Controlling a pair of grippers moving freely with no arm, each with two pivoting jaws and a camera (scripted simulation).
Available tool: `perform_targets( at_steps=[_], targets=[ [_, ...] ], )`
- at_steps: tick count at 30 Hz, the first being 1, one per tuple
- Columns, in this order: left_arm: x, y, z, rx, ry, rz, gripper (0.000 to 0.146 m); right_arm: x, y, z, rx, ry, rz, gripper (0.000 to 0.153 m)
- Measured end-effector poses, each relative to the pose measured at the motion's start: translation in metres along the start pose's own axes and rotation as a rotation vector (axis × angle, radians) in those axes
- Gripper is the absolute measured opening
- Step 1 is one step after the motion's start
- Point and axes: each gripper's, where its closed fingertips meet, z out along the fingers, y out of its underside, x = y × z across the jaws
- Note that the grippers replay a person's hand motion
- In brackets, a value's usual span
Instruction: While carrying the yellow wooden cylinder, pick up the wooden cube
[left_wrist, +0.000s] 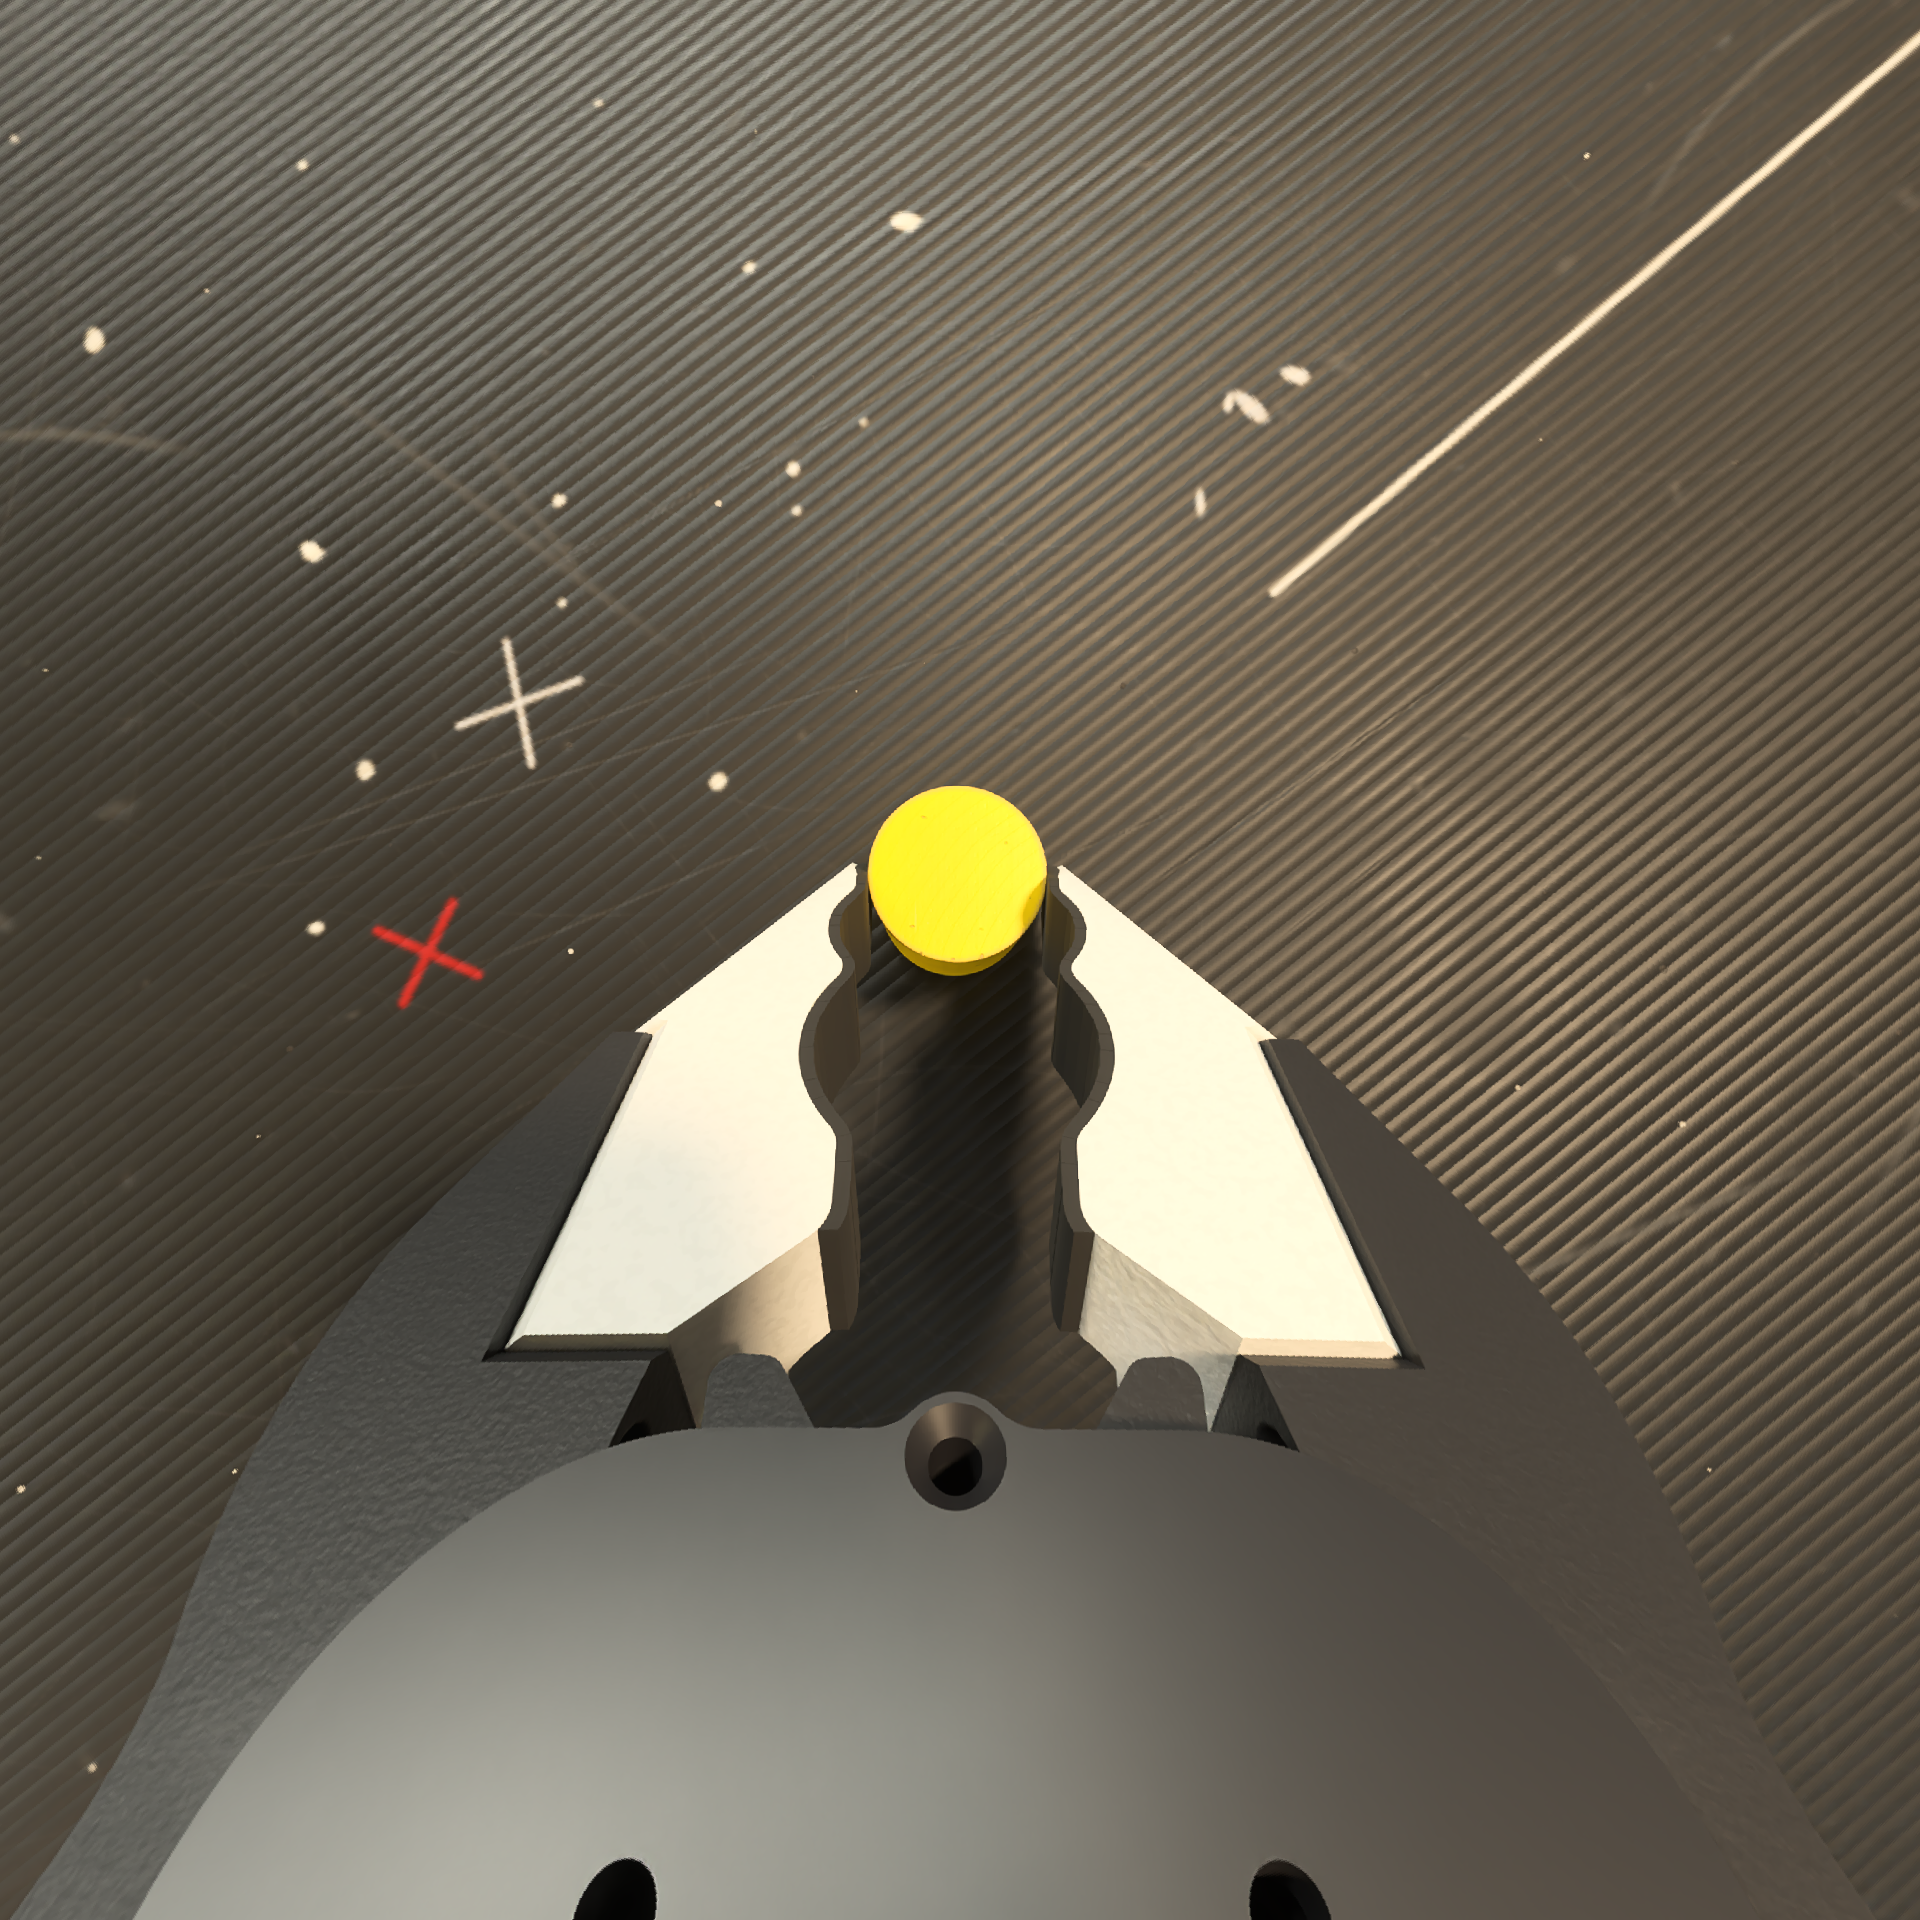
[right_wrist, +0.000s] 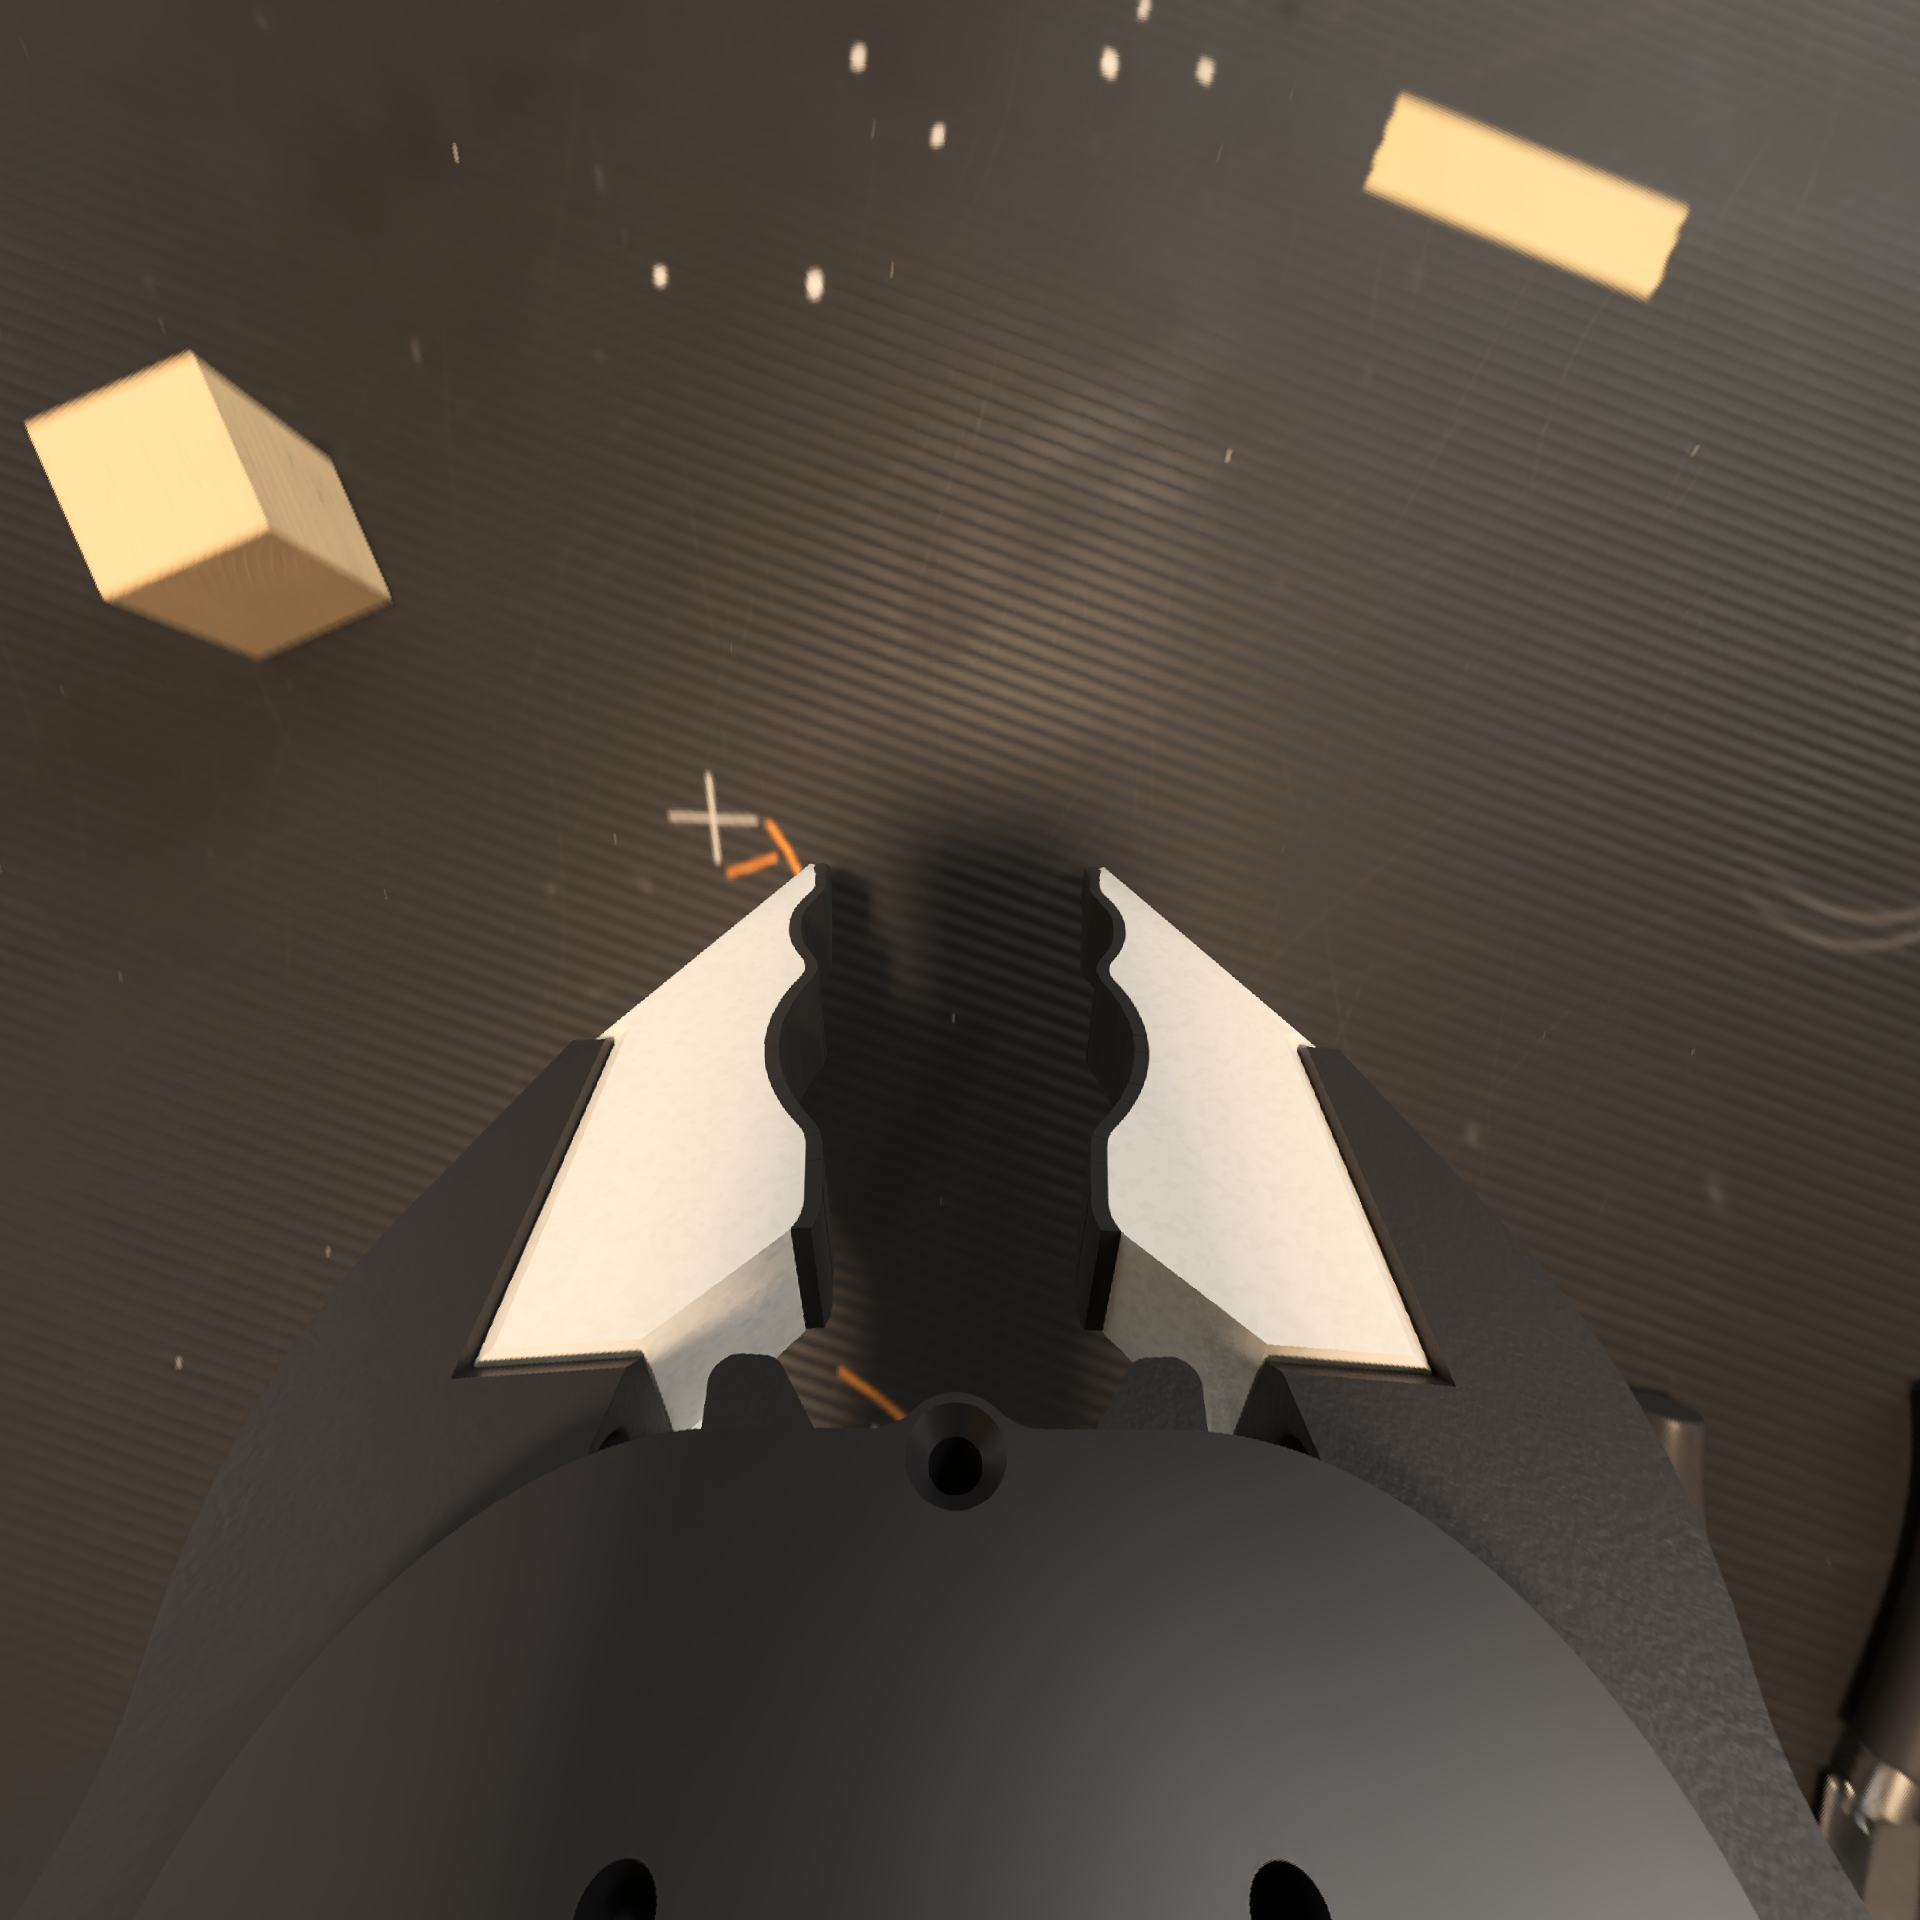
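Your left hand-held gripper (left_wrist: 956, 883) was found clamped on the yellow wooden cylinder (left_wrist: 956, 878), held at the very fingertips, one round end facing the camera and its long axis running roughly away along the line of sight; only a short length of its side showed below that face. Beneath it lay the dark ribbed worktop (left_wrist: 1455, 935), bearing a red cross (left_wrist: 426, 952) and, farther off, a white cross (left_wrist: 520, 702) to the left. Your right hand-held gripper (right_wrist: 956, 883) stood with its jaws parted and nothing between them, above the worktop and clear of any object. The wooden cube (right_wrist: 203, 504) lay ahead and well to the left of that gripper, resting on the worktop with one corner turned toward it, so its faces stood oblique to the fingers. Farthest off, up and to the right, lay a pale wooden block (right_wrist: 1525, 192), long and flat. In my judgement the free right hand-held gripper must travel forward-left and rotate to square with the cube's faces.
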Motion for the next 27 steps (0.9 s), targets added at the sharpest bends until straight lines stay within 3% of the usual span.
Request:
perform_targets(
  at_steps=[7, 10, 14, 20, 27],
  targets=[
    [-0.002, -0.004, -0.007, 0.018, -0.036, 0.015, 0.032, -0.006, -0.034, 0.018, 0.068, -0.022, 0.07, 0.057],
    [-0.004, -0.003, -0.013, 0.03, -0.056, 0.015, 0.032, -0.021, -0.039, 0.02, 0.077, -0.075, 0.037, 0.052],
    [-0.009, -0.004, -0.02, 0.047, -0.077, -0.004, 0.032, -0.022, -0.038, 0.029, 0.032, -0.008, -0.048, 0.049],
    [-0.009, -0.027, -0.043, 0.101, -0.152, 0.069, 0.032, -0.021, -0.042, 0.033, -0.009, -0.008, -0.02, 0.041],
    [0.01, -0.052, -0.057, 0.192, -0.132, 0.099, 0.032, -0.03, -0.043, 0.03, 0.008, -0.089, 0.035, 0.029]
  ],
)
